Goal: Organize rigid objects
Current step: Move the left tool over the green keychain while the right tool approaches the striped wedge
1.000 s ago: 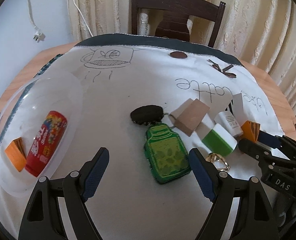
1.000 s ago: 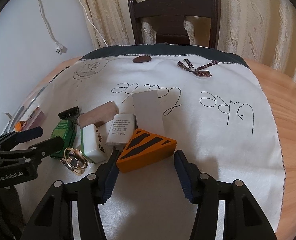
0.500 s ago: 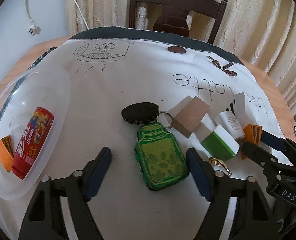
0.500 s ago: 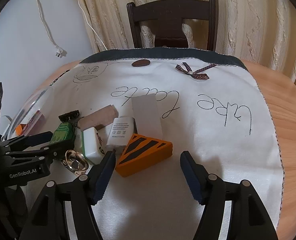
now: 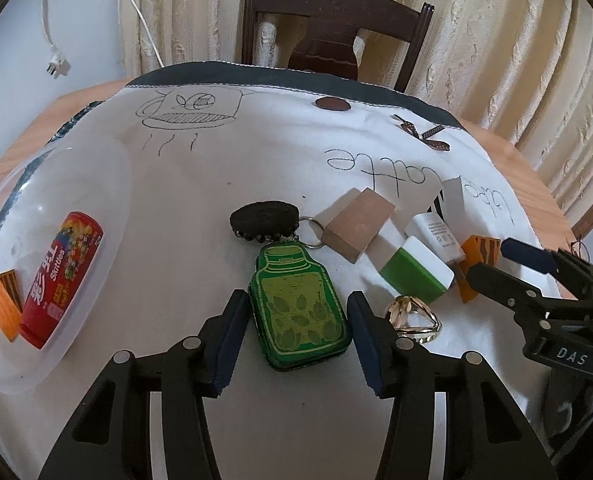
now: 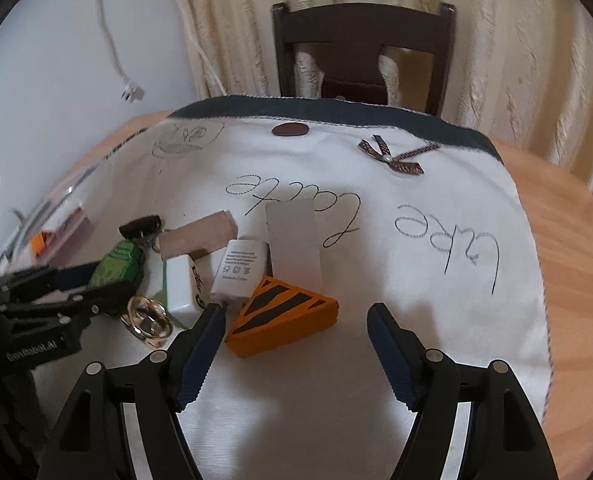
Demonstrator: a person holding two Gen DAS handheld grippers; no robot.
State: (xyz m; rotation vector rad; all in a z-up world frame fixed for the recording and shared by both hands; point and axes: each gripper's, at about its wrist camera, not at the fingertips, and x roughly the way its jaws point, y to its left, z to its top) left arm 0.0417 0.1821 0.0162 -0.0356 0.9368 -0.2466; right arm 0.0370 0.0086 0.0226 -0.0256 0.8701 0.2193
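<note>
The left tool (image 5: 298, 338) stood open astride a green jar-shaped keychain (image 5: 300, 308), apparently lining up a grasp, while the right tool (image 6: 296, 344) gaped beside an orange striped wedge (image 6: 282, 326).

The wooden tabletop (image 6: 568, 264) is covered by a white cloth (image 5: 256, 168). A clear tray (image 5: 108, 184), a green keychain (image 5: 300, 304), blocks and a ring (image 5: 412, 316) are laid on the cloth.

Matt white cloth (image 5: 224, 184) covers the wooden table (image 6: 568, 248); clear glossy plastic bowl (image 5: 108, 184); shiny metal ring (image 5: 414, 316).
</note>
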